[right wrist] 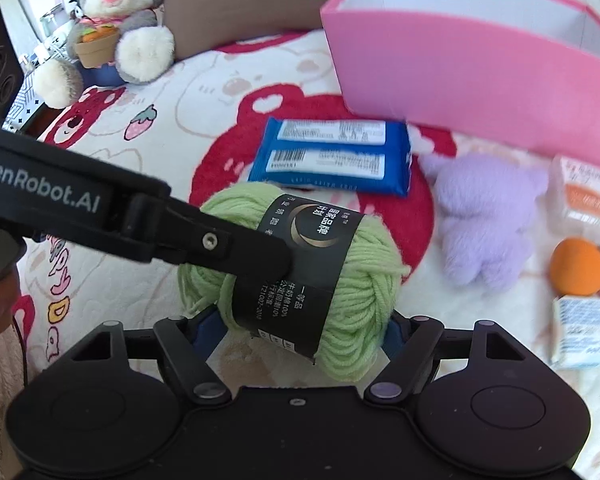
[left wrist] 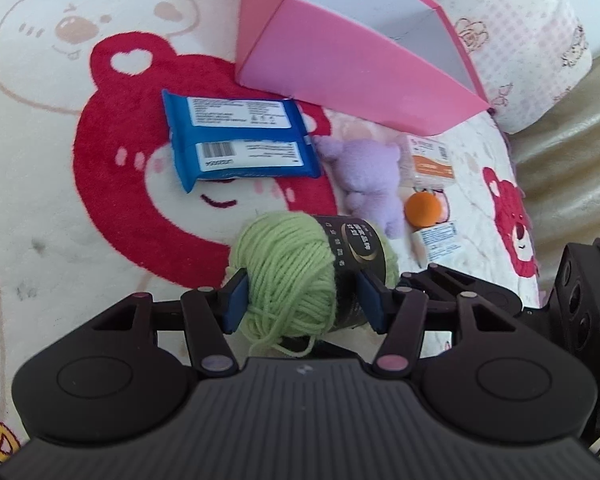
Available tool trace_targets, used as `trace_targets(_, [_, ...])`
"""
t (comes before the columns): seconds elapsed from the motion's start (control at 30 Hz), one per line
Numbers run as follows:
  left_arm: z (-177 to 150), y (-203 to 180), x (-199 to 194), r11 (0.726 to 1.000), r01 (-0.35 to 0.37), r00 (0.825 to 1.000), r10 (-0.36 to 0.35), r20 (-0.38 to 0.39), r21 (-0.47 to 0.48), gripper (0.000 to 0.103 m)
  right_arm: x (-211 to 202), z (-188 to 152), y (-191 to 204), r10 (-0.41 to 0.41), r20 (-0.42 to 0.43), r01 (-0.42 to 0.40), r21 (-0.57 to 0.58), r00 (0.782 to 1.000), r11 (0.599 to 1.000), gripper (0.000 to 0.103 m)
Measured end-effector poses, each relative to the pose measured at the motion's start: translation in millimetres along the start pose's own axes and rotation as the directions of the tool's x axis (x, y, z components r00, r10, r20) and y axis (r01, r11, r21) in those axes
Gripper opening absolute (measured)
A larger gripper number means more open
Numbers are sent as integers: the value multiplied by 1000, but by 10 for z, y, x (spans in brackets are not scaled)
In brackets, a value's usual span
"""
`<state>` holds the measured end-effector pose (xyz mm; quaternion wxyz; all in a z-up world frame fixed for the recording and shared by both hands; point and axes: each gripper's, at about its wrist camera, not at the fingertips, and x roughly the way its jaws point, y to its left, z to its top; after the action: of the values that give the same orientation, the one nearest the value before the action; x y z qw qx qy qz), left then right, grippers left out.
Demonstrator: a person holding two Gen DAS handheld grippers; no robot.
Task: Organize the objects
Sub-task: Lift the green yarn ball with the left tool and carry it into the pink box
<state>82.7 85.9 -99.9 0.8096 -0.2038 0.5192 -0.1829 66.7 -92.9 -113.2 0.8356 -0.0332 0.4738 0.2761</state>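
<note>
Both claws meet at the ball of green yarn [left wrist: 288, 276], which sits above a bear-print blanket [left wrist: 60, 184] spread over what looks like a bed. The left claw [left wrist: 302, 300] is clamped on the yarn, its blue pads [left wrist: 236, 300] pressing into the wool on one side and the black paper band on the other. The right claw [right wrist: 300, 332] has the same yarn between its fingers [right wrist: 206, 328], but they stand wide and I cannot tell whether its pads actually press on it; in the right wrist view the left claw's black finger crosses over the yarn from the left. Beyond the yarn lies a blue wipes packet [left wrist: 240, 140], label side up, and just beside it a purple plush toy [left wrist: 372, 184]. Further right are an orange ball [left wrist: 422, 210] and small white-and-orange packets [left wrist: 430, 158]. A pink box [left wrist: 340, 60], open with white inner walls, stands behind them all. A grey rabbit plush [right wrist: 116, 24] sits far back left.
</note>
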Motion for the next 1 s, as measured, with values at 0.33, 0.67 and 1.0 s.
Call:
trace_targets(0.33, [-4,-282,-276,994,48,995,-55,78,93,56,-367,107,19,-15,57,18,-56,998,998,84])
trace_targets(0.67, [65,-572,-410,987,88,994,-96,59,132,56,-710,206,-63,10,89,-2,-97,996,995,94])
trace_targets(1.0, [310,-1022,-520,980,76,995,-88,57,185,56,-1078,358,-206,-12,152,40,-179,988,983,94])
